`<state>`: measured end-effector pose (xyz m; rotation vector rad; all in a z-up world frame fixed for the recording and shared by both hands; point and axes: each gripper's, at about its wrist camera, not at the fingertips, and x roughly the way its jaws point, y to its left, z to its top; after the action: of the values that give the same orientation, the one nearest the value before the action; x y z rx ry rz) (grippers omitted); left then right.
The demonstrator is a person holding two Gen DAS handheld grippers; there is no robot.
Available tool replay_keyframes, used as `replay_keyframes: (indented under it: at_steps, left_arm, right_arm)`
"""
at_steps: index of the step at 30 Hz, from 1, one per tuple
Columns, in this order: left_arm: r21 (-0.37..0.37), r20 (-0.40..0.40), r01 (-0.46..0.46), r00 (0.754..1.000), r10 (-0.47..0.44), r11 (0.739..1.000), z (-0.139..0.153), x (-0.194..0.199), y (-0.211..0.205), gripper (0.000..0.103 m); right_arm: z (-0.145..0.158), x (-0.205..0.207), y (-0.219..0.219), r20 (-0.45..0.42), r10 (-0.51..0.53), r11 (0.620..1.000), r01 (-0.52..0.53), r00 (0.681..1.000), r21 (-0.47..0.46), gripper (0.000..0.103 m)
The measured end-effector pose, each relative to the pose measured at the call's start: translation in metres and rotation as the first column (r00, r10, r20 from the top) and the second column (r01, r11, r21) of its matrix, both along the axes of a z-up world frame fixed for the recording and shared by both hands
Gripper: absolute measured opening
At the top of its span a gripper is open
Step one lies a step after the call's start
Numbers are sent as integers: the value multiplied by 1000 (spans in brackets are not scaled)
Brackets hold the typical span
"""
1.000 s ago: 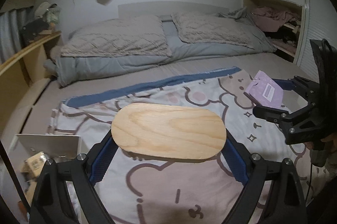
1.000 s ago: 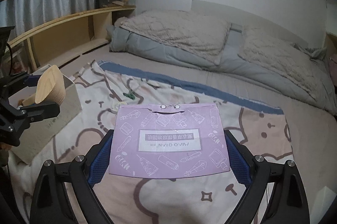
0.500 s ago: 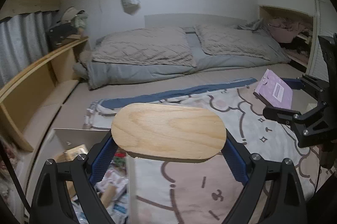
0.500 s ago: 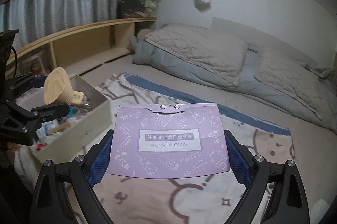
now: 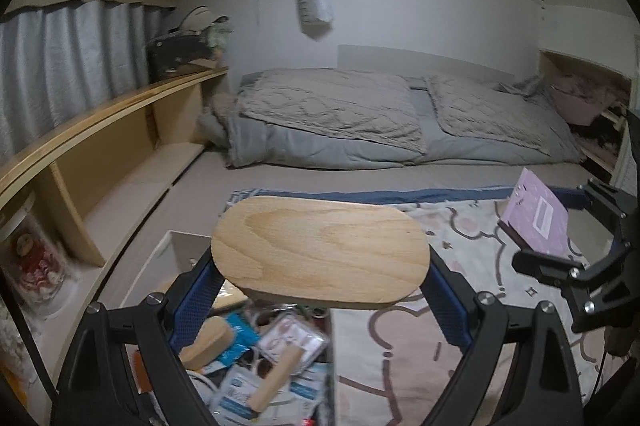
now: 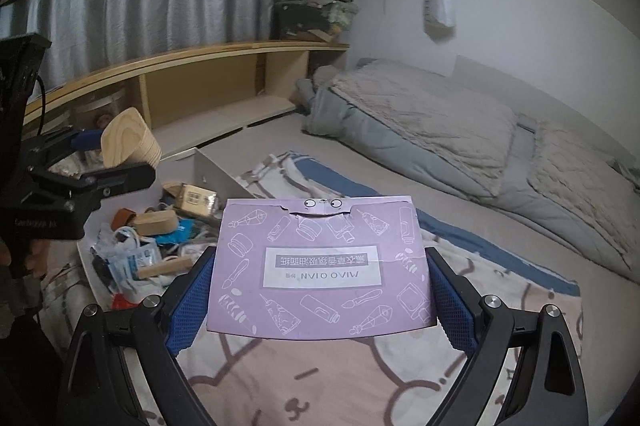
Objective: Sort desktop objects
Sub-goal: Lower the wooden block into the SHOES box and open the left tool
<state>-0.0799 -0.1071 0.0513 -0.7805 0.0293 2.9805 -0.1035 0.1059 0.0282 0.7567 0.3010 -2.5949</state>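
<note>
My left gripper [image 5: 320,278] is shut on an oval wooden board [image 5: 320,250] and holds it above the near right corner of a white storage box [image 5: 160,254]. The box holds several small items: wooden blocks, packets and pouches. My right gripper [image 6: 320,290] is shut on a flat purple box [image 6: 320,266] with printed cosmetics drawings, held above the cartoon blanket [image 6: 320,378]. The box also shows in the right wrist view [image 6: 216,169], left of the purple box. The left gripper with the board shows there too [image 6: 124,141].
The blanket lies on a bed with grey pillows and a duvet [image 5: 340,121] at the back. A wooden shelf unit [image 5: 100,129] runs along the left wall under curtains. A closet [image 5: 592,105] is at the right.
Both grippers have swung left with their loads. The white box has come into view under the left gripper and left of the right gripper.
</note>
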Motion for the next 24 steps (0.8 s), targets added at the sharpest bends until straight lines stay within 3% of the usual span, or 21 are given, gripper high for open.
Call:
replay_keyframes:
  at_steps: [11, 20, 24]
  left_arm:
    - [66, 39, -144, 989, 142, 987, -10, -18, -64, 94]
    - [100, 106, -288, 955, 278, 952, -30, -35, -103, 94]
    - [132, 168, -356, 928, 333, 925, -42, -46, -121, 94]
  right_arm:
    - [-9, -15, -50, 38, 59, 998, -60, 998, 5, 96]
    - [-15, -34, -94, 43, 123, 992, -123, 991, -8, 96]
    - [-24, -41, -110, 51, 140, 990, -139, 989, -14, 96]
